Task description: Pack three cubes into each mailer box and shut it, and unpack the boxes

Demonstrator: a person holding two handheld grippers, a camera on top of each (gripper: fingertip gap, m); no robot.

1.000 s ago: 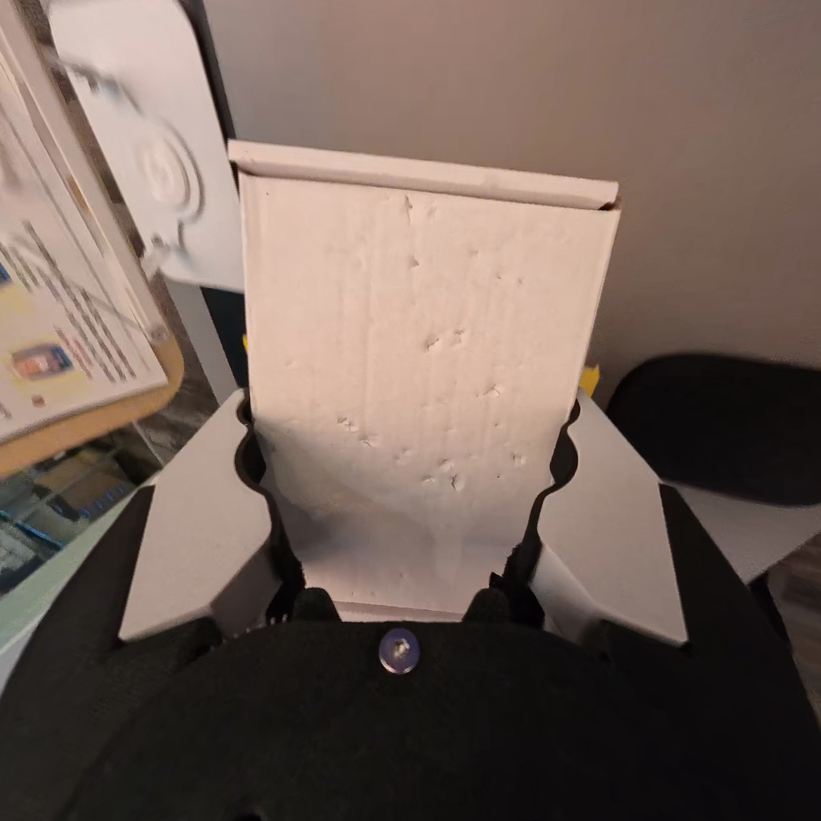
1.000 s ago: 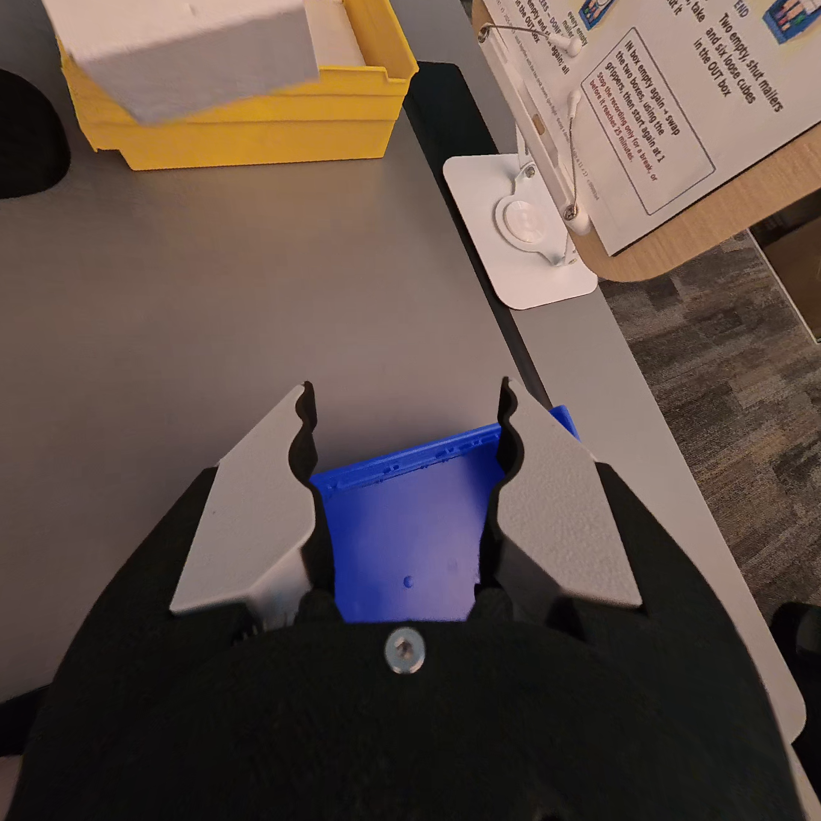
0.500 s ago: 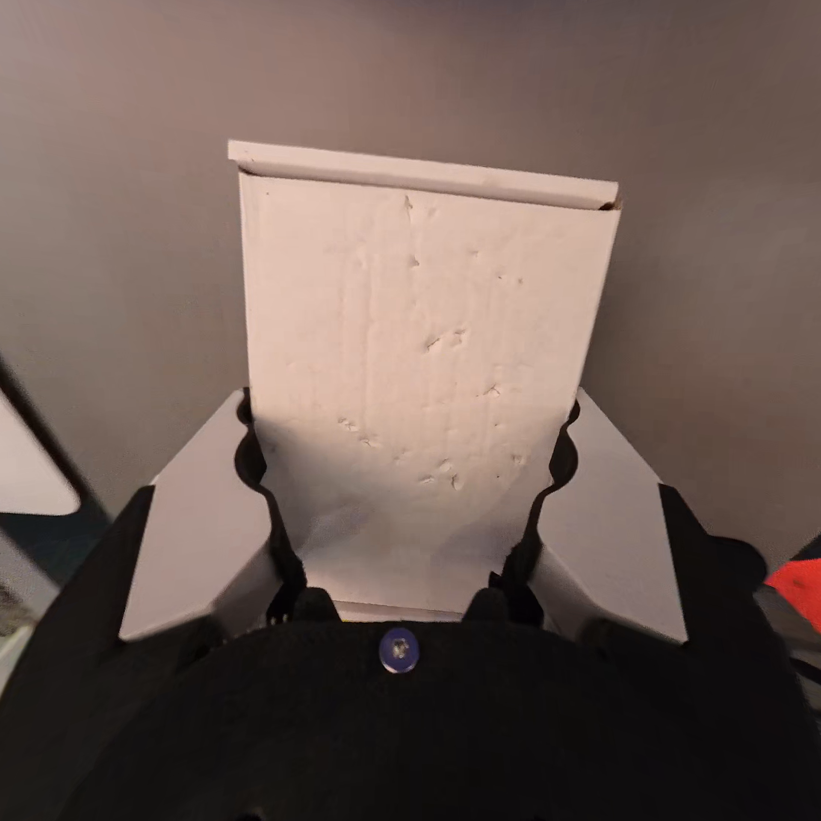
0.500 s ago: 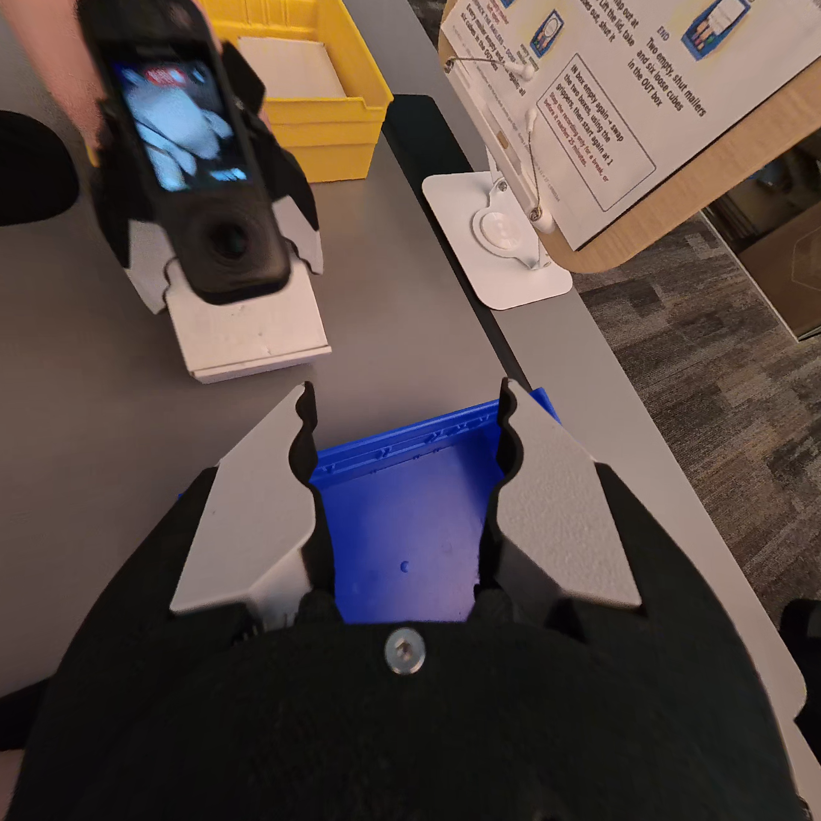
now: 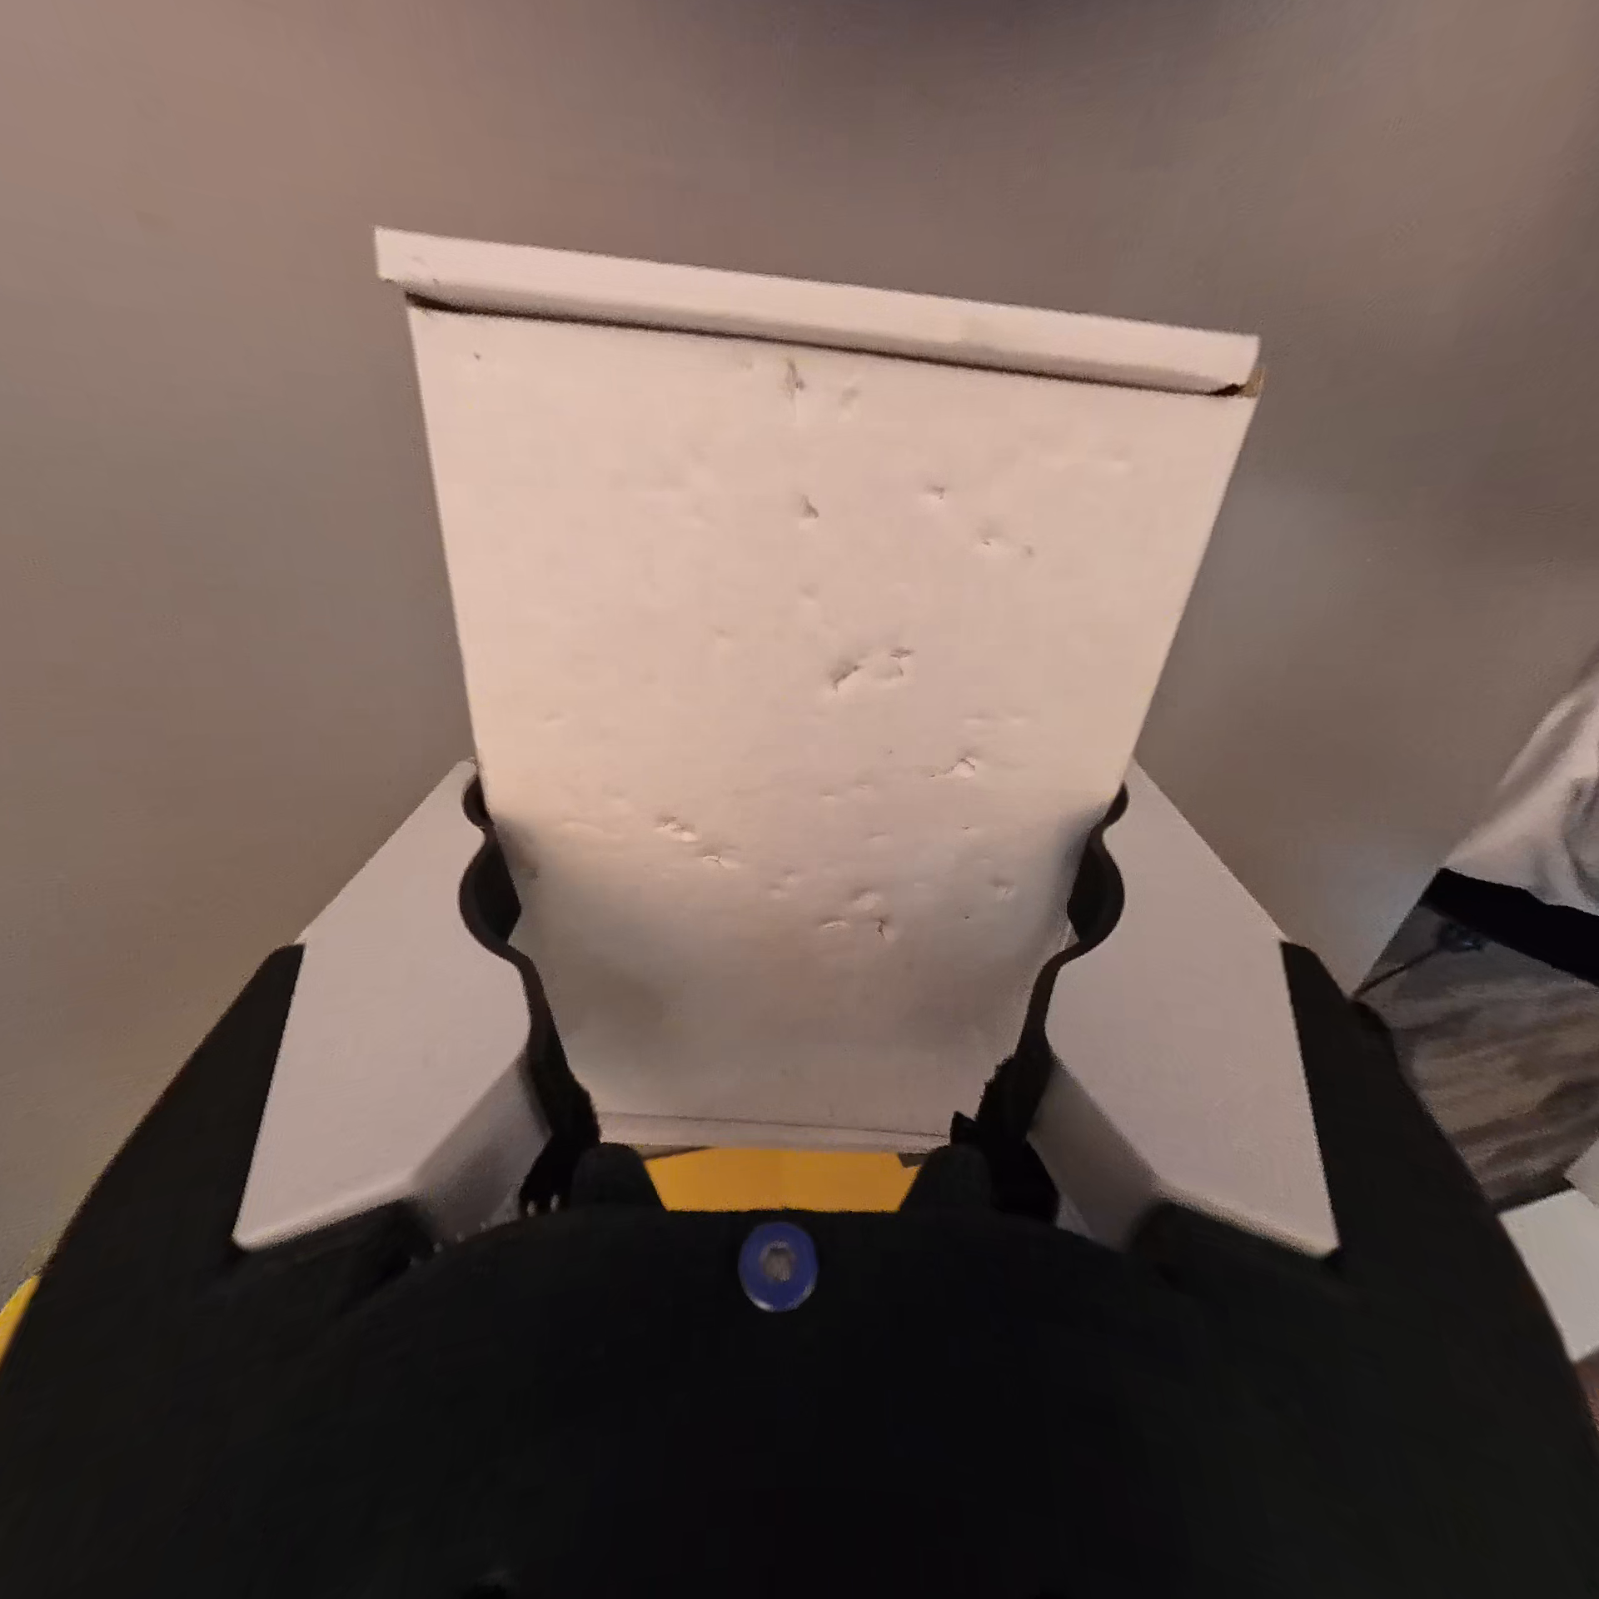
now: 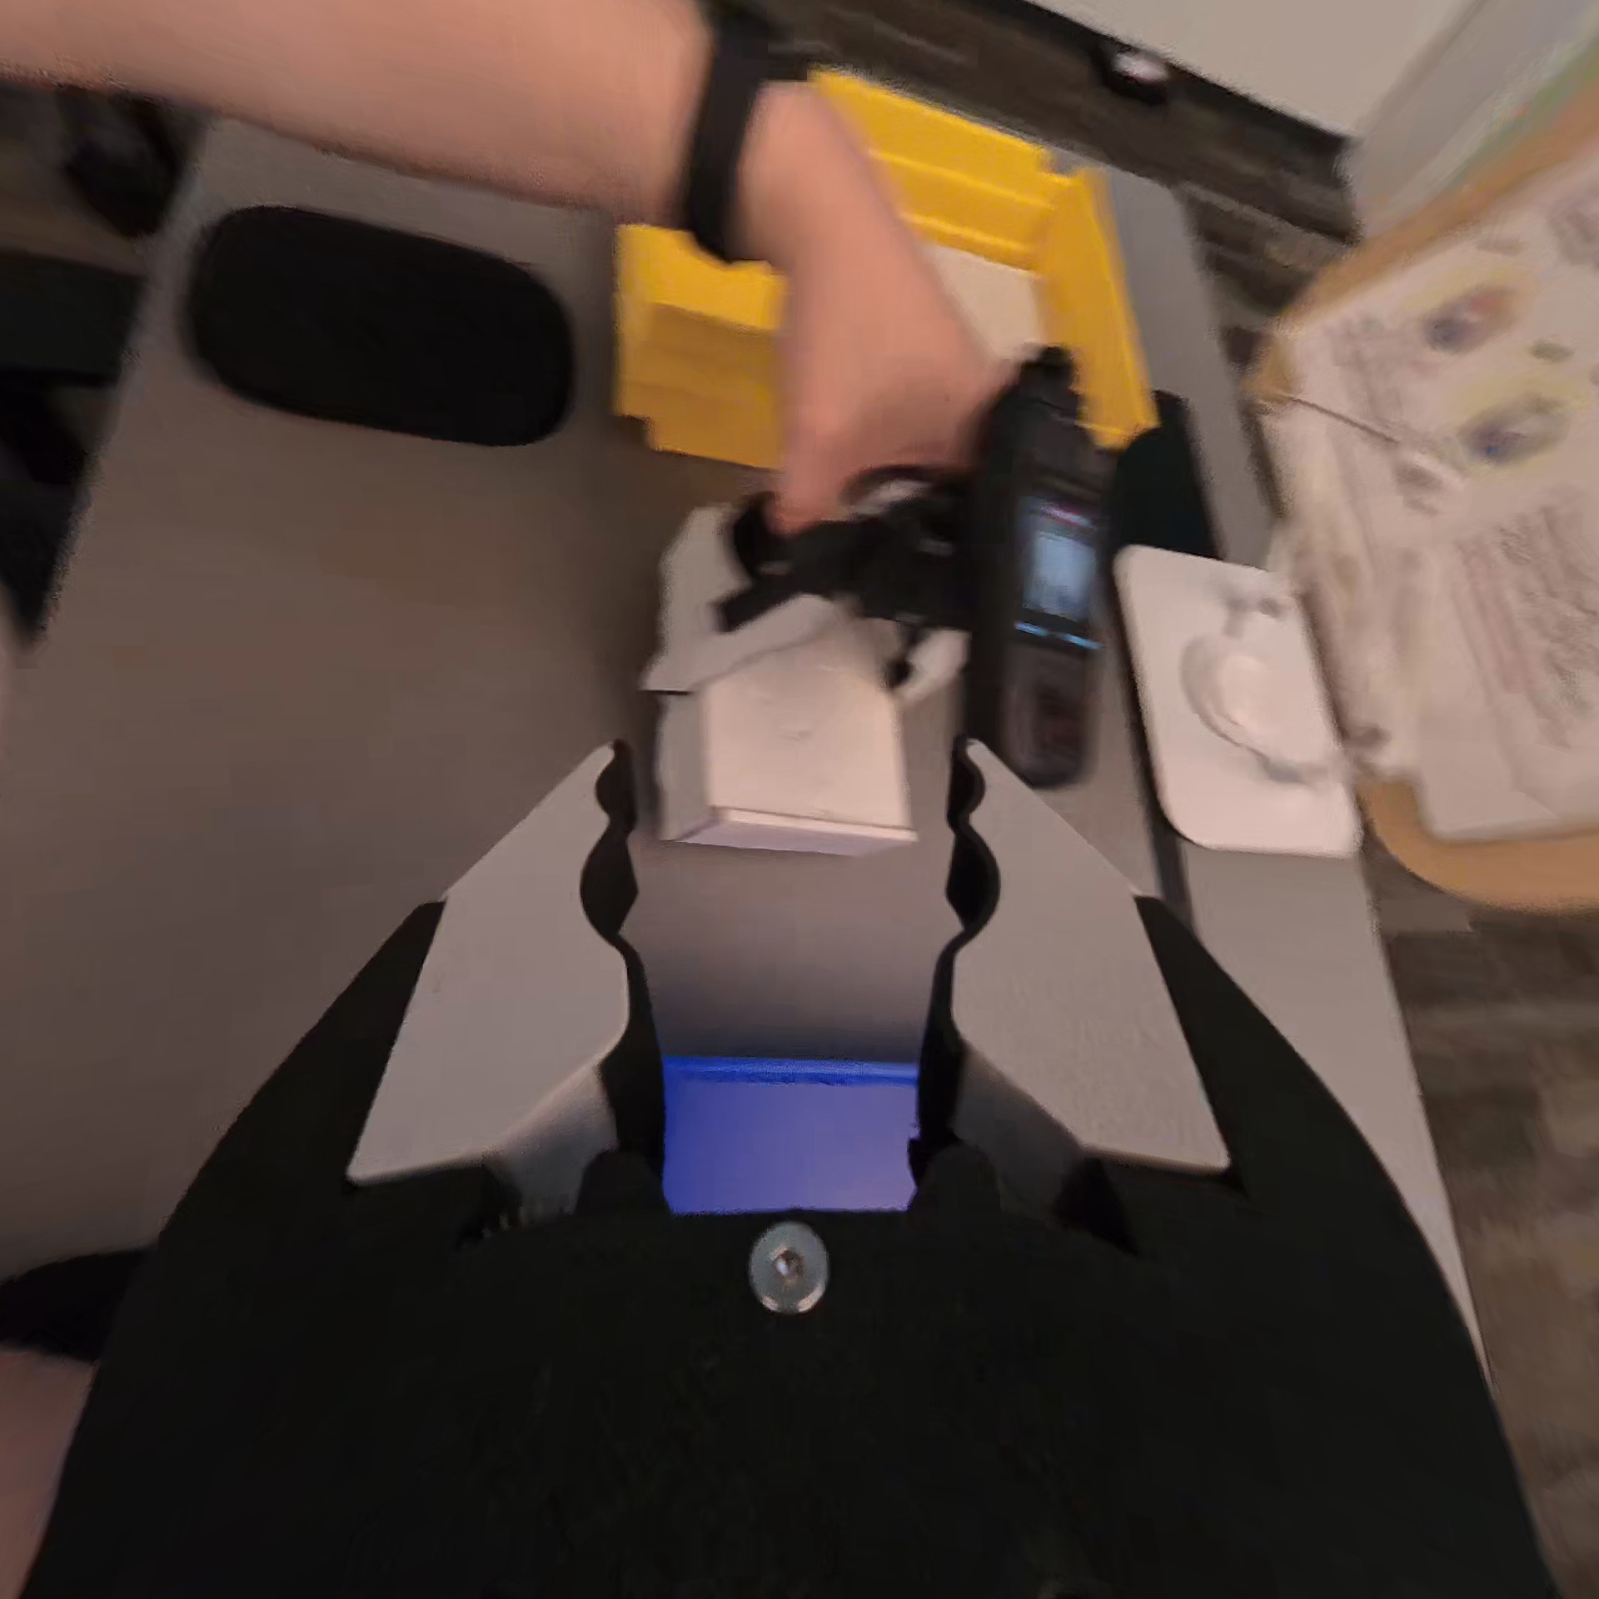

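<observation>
My left gripper [image 5: 796, 779] is shut on a closed white mailer box [image 5: 805, 649] with a dented face, gripping it by its two sides. In the right wrist view the box [image 6: 805, 761] hangs low over the grey table [image 6: 303, 692], between the yellow bin [image 6: 692, 363] and the blue bin [image 6: 787, 1133]. I cannot tell if it touches the table. The left gripper [image 6: 805, 666] holds it from behind. My right gripper [image 6: 787, 766] is open and empty above the blue bin's far edge, just short of the box. No cubes show.
A strip of the yellow bin [image 5: 779, 1177] shows under the left gripper. A black pad [image 6: 372, 329] lies far left. A white stand base [image 6: 1237, 709] and a board with an instruction sheet [image 6: 1454, 562] stand at the right table edge. A person's forearm [image 6: 519, 104] crosses the top.
The left gripper has carried the box from the yellow bin toward the blue bin, close in front of the right gripper. The right gripper has pulled back; less of the blue bin shows.
</observation>
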